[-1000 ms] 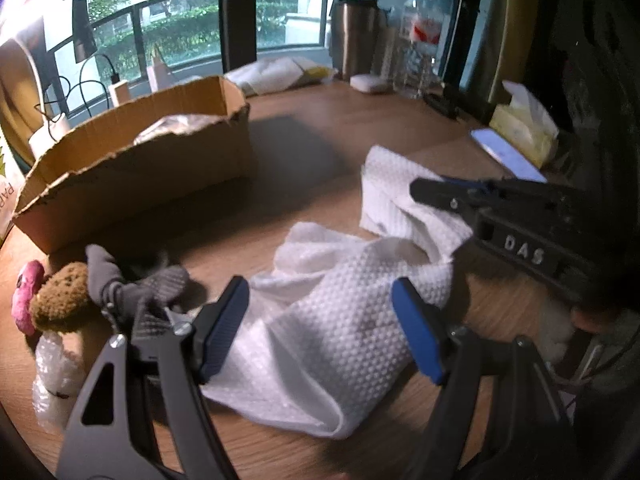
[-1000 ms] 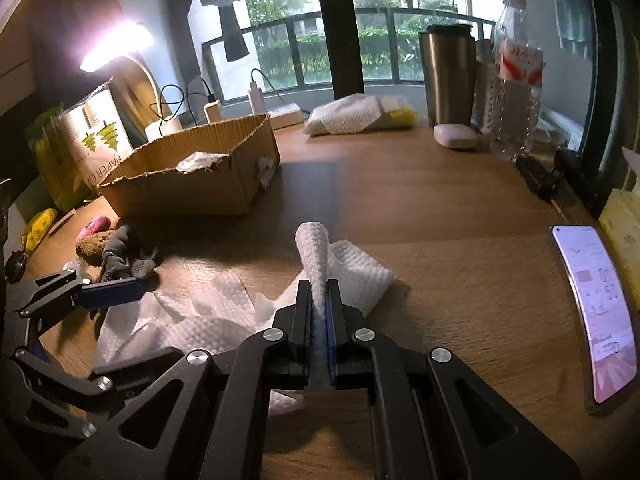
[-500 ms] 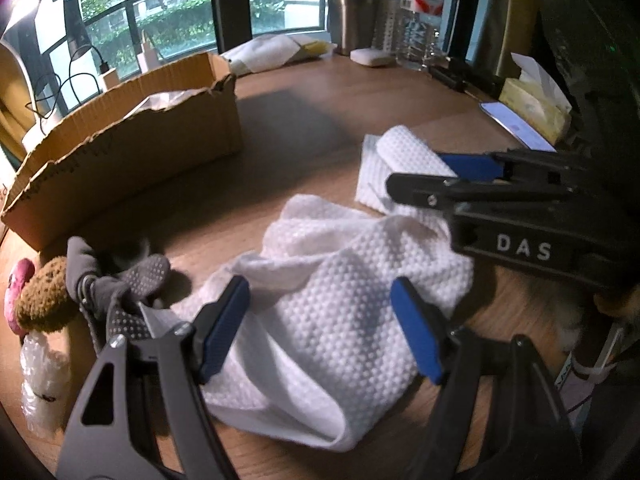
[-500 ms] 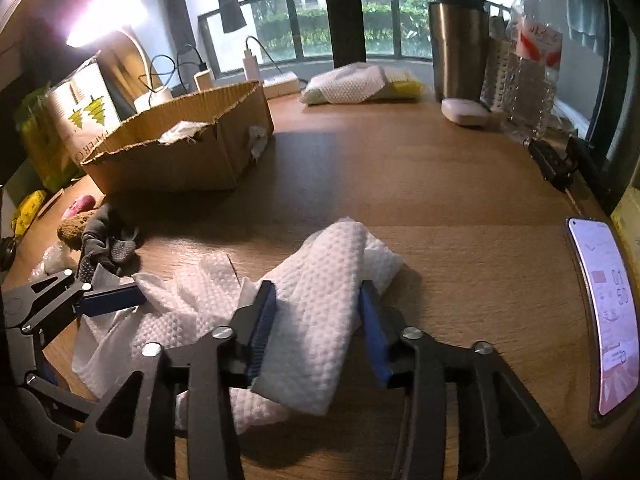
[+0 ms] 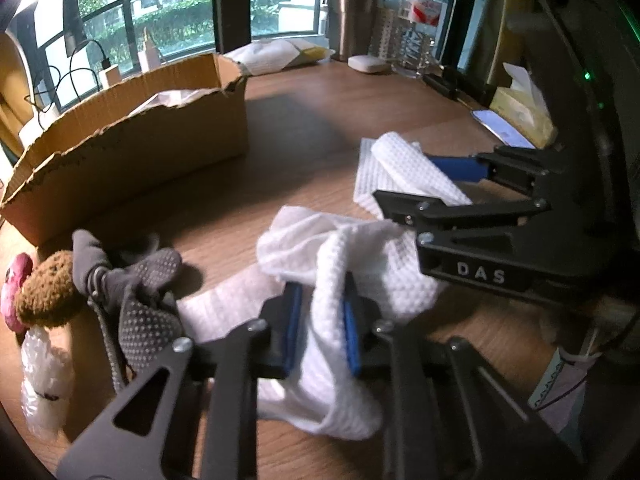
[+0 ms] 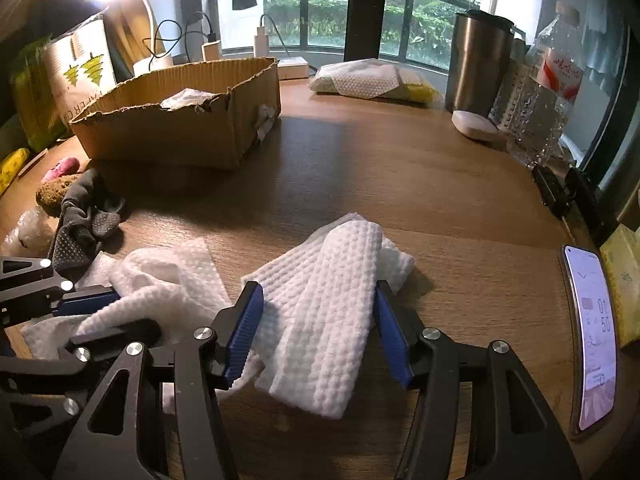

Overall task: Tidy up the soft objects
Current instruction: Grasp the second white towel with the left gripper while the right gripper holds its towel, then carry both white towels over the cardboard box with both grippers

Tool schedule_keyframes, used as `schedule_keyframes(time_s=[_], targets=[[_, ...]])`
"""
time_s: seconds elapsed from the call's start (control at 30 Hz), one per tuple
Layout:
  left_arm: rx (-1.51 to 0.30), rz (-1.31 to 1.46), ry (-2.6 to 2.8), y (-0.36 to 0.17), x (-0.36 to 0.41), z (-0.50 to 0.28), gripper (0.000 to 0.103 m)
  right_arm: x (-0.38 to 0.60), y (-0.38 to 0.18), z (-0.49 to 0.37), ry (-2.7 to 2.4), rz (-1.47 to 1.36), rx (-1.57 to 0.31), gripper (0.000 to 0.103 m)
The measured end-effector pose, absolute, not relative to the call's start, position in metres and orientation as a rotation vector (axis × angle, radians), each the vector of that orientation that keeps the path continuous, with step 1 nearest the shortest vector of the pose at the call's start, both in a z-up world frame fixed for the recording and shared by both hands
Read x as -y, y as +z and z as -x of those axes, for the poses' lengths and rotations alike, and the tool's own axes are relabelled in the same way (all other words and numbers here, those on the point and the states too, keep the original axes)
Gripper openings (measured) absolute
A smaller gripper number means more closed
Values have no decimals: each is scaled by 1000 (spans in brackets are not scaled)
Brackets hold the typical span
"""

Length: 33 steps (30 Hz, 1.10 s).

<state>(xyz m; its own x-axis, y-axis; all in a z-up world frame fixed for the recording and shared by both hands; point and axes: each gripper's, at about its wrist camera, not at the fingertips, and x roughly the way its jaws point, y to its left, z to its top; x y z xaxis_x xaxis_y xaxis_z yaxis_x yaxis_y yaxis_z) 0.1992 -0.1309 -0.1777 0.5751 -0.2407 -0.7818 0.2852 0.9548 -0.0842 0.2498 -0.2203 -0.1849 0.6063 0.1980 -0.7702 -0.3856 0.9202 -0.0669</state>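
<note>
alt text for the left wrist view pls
The left hand-held gripper is shut on a fold of white cloth on a wooden table. The right hand-held gripper, jaws opening, straddles the cloth's far end. A cardboard box and grey socks lie to the left.

Two close downward wrist views, shared tabletop (image 5: 320,128)

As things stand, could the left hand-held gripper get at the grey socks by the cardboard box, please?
Probably not right away. The left hand-held gripper is shut on the white cloth, so it is occupied. The grey socks lie just to its left on the table with nothing between; releasing the cloth should free the way.
</note>
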Motion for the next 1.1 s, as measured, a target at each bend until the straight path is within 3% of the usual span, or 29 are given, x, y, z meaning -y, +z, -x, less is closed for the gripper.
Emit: schedule_keyframes(time_s=[0.07,0.27,0.4,1.1], targets=[[-894,-47,-310,-174,128,-197,19,219,-185,-249,339,244,-854,57],[-853,-19,-309,-163,111,-190,18,211,-184,-244,380,261,-842,26],[-817,12,-306,-153,96,-184,18,210,-182,-247,413,208,-863,16],[-630,161,-198,-104,-20,-159,18,125,-120,-238,529,241,-737,15]])
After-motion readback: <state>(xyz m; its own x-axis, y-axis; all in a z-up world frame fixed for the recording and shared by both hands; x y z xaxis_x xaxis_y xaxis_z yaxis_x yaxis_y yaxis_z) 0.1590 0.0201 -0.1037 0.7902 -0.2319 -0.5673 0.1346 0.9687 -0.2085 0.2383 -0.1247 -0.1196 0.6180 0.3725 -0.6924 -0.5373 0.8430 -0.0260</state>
